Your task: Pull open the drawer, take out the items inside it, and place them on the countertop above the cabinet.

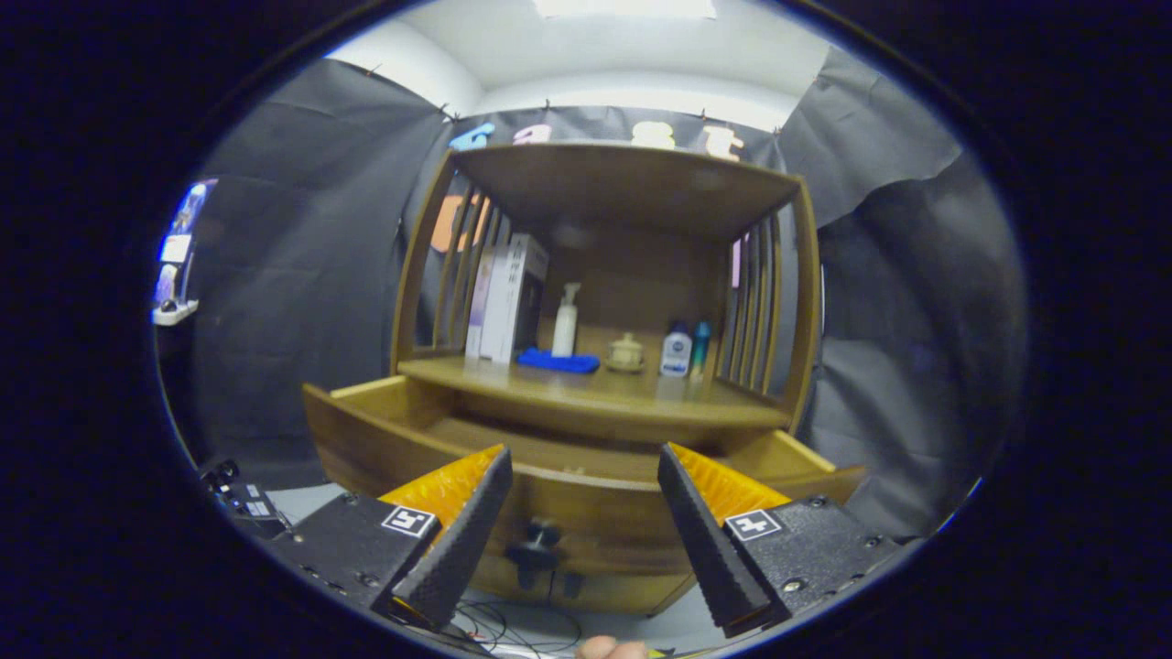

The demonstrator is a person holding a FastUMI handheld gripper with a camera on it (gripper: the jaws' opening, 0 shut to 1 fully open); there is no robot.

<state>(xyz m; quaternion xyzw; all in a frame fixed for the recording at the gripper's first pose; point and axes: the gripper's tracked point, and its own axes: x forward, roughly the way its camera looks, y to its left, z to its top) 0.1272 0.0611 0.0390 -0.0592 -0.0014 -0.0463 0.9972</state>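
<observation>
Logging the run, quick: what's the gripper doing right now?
Gripper: open, holding nothing; its fingers are spread either side of the knob on the pulled-out drawer.

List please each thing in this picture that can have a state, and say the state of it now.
drawer: pulled open, contents hidden behind its front
drawer knob: free, between the fingers, untouched
gripper: open, holding nothing
pump bottle: upright on the countertop
boxes: standing upright beside the slats
blue cloth: lying flat
small jar: lid on
two small bottles: upright, capped
</observation>
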